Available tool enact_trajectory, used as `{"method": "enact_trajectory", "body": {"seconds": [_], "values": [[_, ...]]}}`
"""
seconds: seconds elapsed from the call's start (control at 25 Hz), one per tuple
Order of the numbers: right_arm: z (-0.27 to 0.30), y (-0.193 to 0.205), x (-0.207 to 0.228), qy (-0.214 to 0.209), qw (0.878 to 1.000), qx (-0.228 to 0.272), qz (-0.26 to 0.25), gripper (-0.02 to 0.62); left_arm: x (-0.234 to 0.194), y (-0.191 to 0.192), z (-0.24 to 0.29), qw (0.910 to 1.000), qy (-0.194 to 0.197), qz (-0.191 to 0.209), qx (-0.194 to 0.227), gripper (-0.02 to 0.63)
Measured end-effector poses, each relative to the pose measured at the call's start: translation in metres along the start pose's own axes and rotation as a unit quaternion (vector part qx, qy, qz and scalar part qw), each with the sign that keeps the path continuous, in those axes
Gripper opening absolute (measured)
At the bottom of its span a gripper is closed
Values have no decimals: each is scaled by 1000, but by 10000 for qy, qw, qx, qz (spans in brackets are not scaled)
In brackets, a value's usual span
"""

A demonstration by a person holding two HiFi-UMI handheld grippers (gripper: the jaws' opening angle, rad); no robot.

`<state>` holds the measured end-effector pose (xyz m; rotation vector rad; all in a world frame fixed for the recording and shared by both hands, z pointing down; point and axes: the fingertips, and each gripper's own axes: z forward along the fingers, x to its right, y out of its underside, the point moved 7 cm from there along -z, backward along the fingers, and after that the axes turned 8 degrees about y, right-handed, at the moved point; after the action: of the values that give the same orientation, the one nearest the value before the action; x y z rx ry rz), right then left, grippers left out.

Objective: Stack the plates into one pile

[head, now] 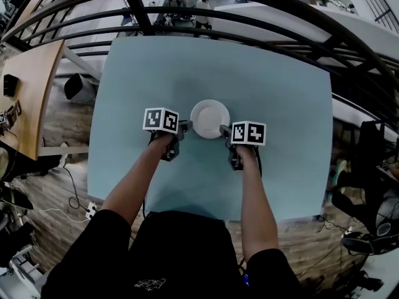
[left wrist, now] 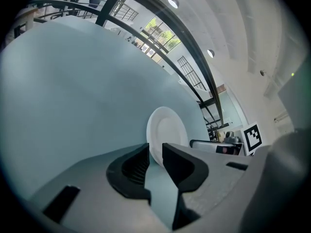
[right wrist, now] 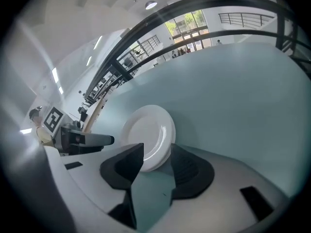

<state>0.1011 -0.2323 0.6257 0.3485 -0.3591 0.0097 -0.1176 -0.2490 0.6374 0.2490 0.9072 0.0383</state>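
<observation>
A round white plate [head: 210, 118] lies at the middle of the pale blue table [head: 274, 86]; its thick double-looking rim suggests plates stacked on one another. My left gripper [head: 184, 128] sits at the plate's left edge, jaws open, with the rim of the plate [left wrist: 167, 130] just at its tips [left wrist: 155, 152]. My right gripper [head: 224, 131] is at the plate's right edge. In the right gripper view its jaws [right wrist: 156, 154] stand wide apart around the near rim of the plate [right wrist: 146, 130], and the pads are not pressing on it.
A black curved railing [head: 249, 23] runs beyond the table's far edge. A wooden tabletop [head: 31, 92] stands to the left, with a dark bin [head: 80, 87] and cables [head: 75, 195] on the wood floor. People [head: 202, 11] stand far off.
</observation>
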Motion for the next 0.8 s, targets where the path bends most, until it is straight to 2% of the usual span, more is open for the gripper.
{"method": "enact_trajectory", "body": {"seconds": [0.24, 0.36, 0.48, 0.8], "values": [[-13, 1, 2, -91, 9995, 267, 126, 159, 5, 5, -7, 9996, -122, 154, 201, 66], [-22, 5, 4, -197, 9987, 430, 214, 81, 14, 9, -9, 9989, -185, 317, 278, 55], [-36, 14, 4, -286, 9976, 588, 232, 33, 27, 16, -15, 9978, -265, 479, 385, 26], [-84, 26, -2, -693, 9896, 1262, 5, 6, 68, 28, -42, 9892, -547, 961, 966, 9]]}}
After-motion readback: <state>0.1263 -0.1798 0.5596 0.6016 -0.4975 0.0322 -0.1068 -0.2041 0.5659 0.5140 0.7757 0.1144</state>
